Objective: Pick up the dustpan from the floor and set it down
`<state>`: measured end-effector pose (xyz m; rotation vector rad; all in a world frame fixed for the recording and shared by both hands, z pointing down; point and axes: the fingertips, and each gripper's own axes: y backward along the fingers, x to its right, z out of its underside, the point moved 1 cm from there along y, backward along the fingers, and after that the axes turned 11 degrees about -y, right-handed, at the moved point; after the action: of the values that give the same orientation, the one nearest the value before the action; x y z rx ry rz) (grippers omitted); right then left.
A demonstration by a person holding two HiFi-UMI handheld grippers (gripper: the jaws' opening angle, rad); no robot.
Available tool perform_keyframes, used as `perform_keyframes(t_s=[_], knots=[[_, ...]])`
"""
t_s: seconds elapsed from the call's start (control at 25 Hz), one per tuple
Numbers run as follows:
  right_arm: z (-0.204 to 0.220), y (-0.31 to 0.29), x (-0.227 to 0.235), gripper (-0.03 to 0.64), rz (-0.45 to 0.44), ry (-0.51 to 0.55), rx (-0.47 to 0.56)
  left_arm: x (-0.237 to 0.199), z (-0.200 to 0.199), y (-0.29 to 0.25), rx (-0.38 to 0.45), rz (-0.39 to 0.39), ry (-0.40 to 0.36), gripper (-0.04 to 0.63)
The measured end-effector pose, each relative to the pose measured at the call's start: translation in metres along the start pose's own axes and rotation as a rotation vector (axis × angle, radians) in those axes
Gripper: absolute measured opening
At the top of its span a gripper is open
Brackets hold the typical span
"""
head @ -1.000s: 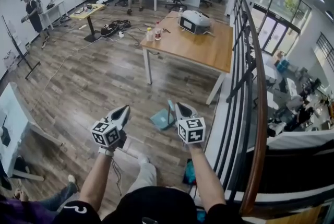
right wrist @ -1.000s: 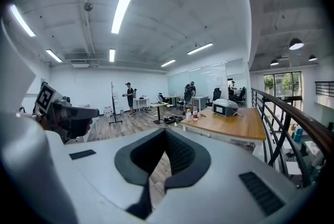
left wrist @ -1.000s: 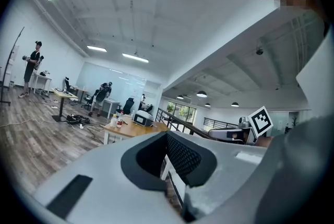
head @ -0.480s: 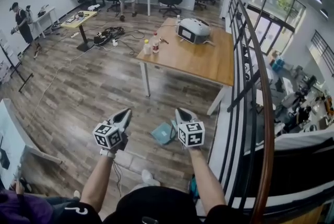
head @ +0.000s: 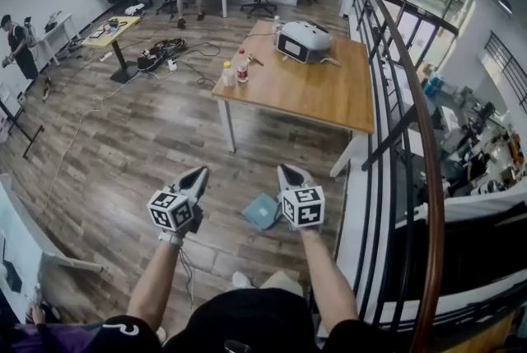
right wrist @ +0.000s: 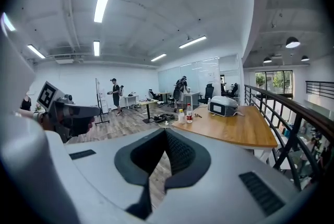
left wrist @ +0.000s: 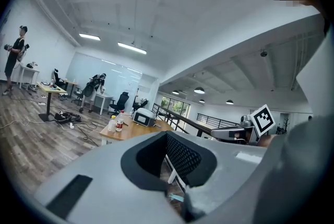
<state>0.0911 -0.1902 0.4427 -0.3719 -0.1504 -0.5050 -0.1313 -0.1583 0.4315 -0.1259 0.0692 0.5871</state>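
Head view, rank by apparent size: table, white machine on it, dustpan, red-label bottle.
1. table
2. white machine
3. dustpan: only slightly smaller than the machine. It is nearer the camera, so this order is unsure.
4. bottle: clearly smallest.

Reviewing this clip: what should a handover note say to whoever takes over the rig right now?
Left gripper: shut, empty, above the floor.
Right gripper: shut, empty.
Teal plastic dustpan: lies on the wood-plank floor, seen between the two grippers in the head view, nearer the right one, short of the wooden table.
Done: nothing; the dustpan is not yet touched.
Left: open a gripper, lower it, grasp the dustpan, lift it, set it down.
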Motion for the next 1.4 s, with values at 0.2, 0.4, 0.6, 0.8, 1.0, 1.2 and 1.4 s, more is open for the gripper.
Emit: perform_keyframes(t_s=[0.2,0.4,0.6,0.8,1.0,1.2,1.4], knots=[[0.000,-0.026,0.014,-0.003,0.014,-0.004,-0.012,-0.019,0.009,-0.023,-0.025,-0.011,-0.003,-0.002],[-0.009,-0.054,0.031,-0.003,0.000,-0.013,-0.026,-0.037,0.012,-0.053,-0.040,-0.041,-0.007,-0.002],[-0.008,-0.078,0.048,-0.003,-0.020,-0.003,-0.048,-0.049,0.017,-0.077,-0.046,-0.083,-0.006,-0.002],[0.005,-0.098,0.066,-0.003,-0.025,-0.001,-0.053,-0.051,0.031,-0.101,-0.057,-0.083,-0.013,-0.002],[0.025,-0.112,0.080,-0.003,-0.022,0.011,-0.063,-0.046,0.049,-0.119,-0.076,-0.075,-0.017,-0.002],[0.070,-0.120,0.094,-0.003,-0.018,0.023,-0.095,-0.045,0.088,-0.123,-0.082,-0.080,-0.007,-0.002],[0.112,-0.127,0.109,-0.003,-0.009,0.020,-0.115,-0.040,0.127,-0.131,-0.095,-0.061,0.004,-0.002]])
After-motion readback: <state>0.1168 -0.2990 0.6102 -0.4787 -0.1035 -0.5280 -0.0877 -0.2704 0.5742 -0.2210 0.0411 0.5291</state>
